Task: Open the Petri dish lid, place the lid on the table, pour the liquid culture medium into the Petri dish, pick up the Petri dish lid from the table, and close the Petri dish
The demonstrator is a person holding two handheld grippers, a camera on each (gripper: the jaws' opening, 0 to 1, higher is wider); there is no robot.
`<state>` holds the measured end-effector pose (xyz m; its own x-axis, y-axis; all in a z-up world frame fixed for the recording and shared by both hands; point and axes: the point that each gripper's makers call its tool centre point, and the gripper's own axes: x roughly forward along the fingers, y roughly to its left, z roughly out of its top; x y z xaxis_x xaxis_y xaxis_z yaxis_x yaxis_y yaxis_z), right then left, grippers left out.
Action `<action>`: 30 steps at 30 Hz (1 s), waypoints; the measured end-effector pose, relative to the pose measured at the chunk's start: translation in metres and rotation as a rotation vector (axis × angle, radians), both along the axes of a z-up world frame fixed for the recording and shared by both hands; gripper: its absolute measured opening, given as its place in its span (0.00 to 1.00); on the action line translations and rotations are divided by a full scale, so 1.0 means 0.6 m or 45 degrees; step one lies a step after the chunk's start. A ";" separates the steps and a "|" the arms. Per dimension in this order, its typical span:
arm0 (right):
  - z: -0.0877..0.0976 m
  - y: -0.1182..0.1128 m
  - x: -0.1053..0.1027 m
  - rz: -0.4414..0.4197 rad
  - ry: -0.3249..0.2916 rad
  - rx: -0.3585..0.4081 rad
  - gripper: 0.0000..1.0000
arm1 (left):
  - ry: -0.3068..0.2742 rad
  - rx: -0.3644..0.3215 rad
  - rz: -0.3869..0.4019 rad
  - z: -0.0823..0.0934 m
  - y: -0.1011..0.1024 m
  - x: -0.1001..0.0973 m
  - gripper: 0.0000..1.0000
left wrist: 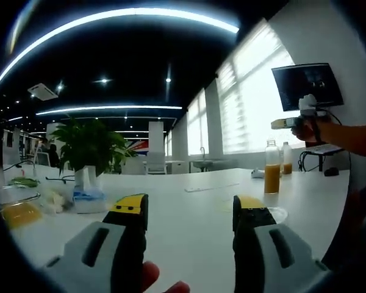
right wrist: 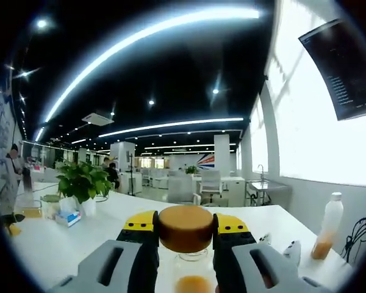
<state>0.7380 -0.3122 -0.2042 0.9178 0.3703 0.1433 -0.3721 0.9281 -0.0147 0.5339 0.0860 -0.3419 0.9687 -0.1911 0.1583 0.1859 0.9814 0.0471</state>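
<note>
- My left gripper (left wrist: 190, 213) is spread, pinching nothing; the Petri dish (left wrist: 269, 213) lies at 3 o'clock by its jaw.
- My right gripper (right wrist: 185, 227) pinches the bottle (right wrist: 185, 235) by its cap.

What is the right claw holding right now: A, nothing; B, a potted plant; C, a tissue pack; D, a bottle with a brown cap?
D: in the right gripper view the right claw is closed on a clear bottle with a brown cap, orange liquid visible in it lower down.
</note>
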 end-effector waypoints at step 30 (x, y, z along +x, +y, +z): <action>-0.068 -0.020 -0.120 -0.002 -0.007 0.073 0.30 | -0.051 -0.018 -0.043 0.031 -0.019 -0.004 0.47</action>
<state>0.6658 -0.3242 -0.2448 0.9175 0.3598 0.1693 -0.3707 0.9280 0.0368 0.5314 0.0748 -0.3235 0.9545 -0.2211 0.1999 0.2172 0.9752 0.0415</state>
